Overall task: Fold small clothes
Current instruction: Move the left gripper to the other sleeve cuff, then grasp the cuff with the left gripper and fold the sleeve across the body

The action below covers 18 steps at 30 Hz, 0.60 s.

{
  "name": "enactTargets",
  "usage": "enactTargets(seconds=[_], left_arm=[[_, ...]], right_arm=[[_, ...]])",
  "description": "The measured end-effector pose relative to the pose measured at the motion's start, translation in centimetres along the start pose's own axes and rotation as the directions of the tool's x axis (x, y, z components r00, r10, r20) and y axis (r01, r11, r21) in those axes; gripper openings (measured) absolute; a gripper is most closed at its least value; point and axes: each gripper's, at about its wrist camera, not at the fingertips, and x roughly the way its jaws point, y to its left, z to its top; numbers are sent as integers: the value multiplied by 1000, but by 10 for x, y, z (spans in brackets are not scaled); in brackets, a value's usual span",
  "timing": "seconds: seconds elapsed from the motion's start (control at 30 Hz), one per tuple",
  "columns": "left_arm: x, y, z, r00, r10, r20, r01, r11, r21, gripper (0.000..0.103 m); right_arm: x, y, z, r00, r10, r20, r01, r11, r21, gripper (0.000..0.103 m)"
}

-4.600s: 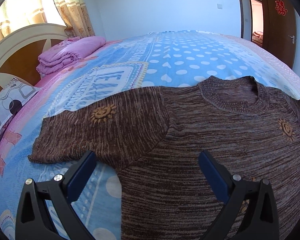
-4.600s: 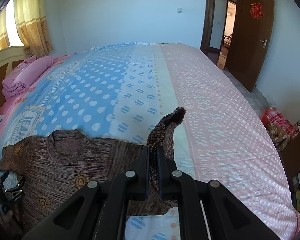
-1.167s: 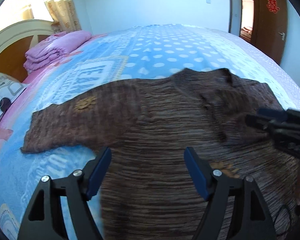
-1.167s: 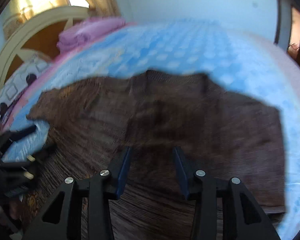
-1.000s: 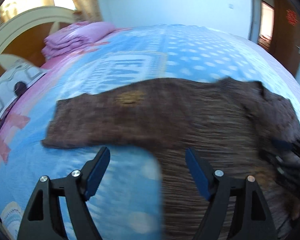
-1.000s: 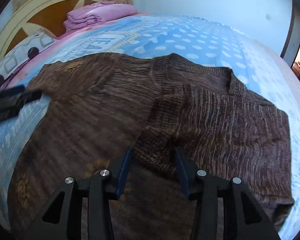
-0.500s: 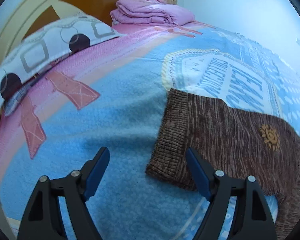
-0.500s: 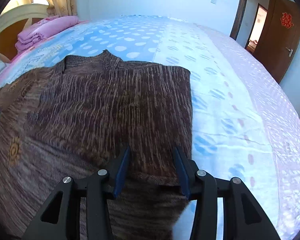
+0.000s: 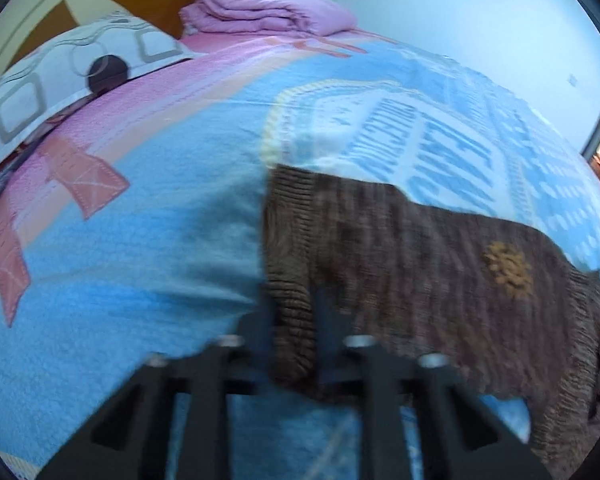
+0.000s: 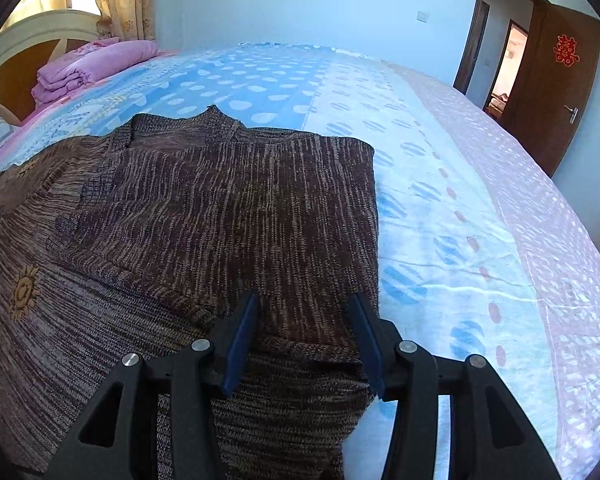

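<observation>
The brown knit sweater (image 10: 204, 216) lay spread on the bed (image 10: 460, 200), one side already folded in over its body. Your left gripper (image 9: 294, 320) had its jaws pressed together on the ribbed cuff (image 9: 288, 248) of the sweater's outstretched sleeve, near the patterned pillow (image 9: 72, 76). Your right gripper (image 10: 304, 340) hovered over the folded edge, its jaws spread and opening, sweater fabric lying between them but not pinched.
</observation>
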Motion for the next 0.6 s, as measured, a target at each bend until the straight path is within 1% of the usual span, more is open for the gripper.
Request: enactTargets(seconds=[0.07,0.17,0.27,0.3,0.37,0.4,0.6], left_arm=[[-6,-6,1,1000,-15,3,15,1000,23,10],[-23,-10,4,999,-30,37,29,999,34,10],[-40,-12,12,997,-50,67,48,998,29,10],[-45,-13,15,996,-52,74,50,998,31,10],[-55,-17,20,994,-63,88,61,998,35,10],[-62,-19,22,993,-74,97,70,997,38,10],[-91,-42,32,982,-136,128,130,990,54,10]], right_arm=[[0,0,0,1000,0,0,0,1000,2,51],[-1,-2,0,1000,10,3,-10,1000,12,52],[-3,-7,0,999,38,12,-38,999,33,52],[-6,-10,1,998,60,20,-61,997,50,53],[-13,-18,2,995,94,42,-98,992,86,57],[-19,-22,5,993,101,54,-107,989,99,57],[-52,-31,21,988,102,112,-113,989,96,58]])
